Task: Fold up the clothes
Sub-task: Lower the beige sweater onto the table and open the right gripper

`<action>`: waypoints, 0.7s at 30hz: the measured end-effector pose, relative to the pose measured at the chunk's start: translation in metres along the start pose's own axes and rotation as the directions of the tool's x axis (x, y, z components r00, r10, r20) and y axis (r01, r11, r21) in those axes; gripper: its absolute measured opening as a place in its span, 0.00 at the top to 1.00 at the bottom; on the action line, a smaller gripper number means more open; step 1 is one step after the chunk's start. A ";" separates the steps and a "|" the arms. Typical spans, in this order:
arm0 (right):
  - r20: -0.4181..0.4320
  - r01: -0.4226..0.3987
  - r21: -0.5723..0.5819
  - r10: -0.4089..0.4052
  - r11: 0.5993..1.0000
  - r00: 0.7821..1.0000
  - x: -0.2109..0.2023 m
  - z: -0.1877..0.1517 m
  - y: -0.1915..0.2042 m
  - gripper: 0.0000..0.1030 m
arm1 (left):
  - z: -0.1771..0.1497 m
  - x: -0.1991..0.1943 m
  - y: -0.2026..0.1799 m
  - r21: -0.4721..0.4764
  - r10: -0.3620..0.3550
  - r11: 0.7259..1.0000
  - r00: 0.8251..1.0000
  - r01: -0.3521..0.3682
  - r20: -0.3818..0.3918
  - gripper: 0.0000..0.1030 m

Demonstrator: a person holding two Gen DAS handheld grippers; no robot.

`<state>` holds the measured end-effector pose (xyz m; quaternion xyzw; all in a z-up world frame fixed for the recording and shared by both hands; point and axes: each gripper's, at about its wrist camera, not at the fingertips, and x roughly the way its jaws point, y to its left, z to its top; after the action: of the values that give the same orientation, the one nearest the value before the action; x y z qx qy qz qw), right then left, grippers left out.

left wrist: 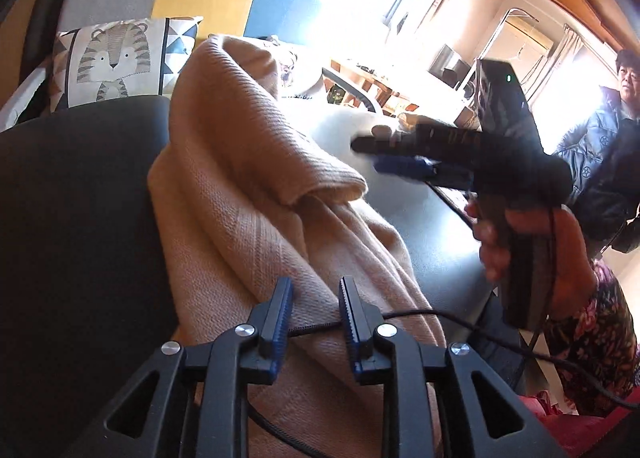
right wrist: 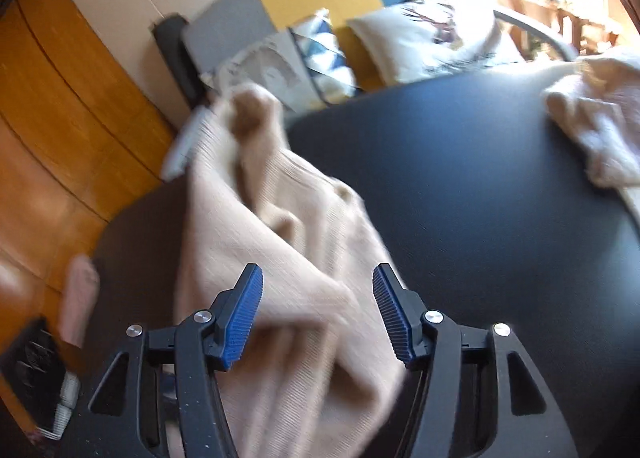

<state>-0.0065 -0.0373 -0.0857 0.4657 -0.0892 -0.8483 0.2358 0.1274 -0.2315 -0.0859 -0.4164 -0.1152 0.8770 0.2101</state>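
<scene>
Between your left gripper's ribbed blue pads lies the beige ribbed-knit sweater. It rests on the matt, smooth black table. Left of your right gripper, the wood panelling looks glossy.
</scene>
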 end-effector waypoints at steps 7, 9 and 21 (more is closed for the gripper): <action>-0.104 0.017 0.048 -0.012 0.999 0.995 0.017 -0.040 -0.015 0.41 | -0.003 -0.007 -0.013 0.011 0.032 0.999 0.997 -0.031 -0.068 0.72; -0.114 -0.006 0.065 0.014 0.998 0.993 0.019 -0.049 -0.018 0.41 | -0.005 -0.007 -0.015 0.026 0.072 0.997 0.994 -0.070 -0.086 0.72; -0.089 -0.053 0.095 0.061 0.994 0.994 0.015 -0.061 -0.020 0.41 | -0.007 0.035 -0.014 -0.069 0.048 0.996 0.991 -0.057 -0.123 0.61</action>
<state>0.0316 -0.0228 -0.1379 0.5119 -0.1305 -0.8138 0.2421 0.1170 -0.2025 -0.1084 -0.4791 -0.1232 0.8506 0.1783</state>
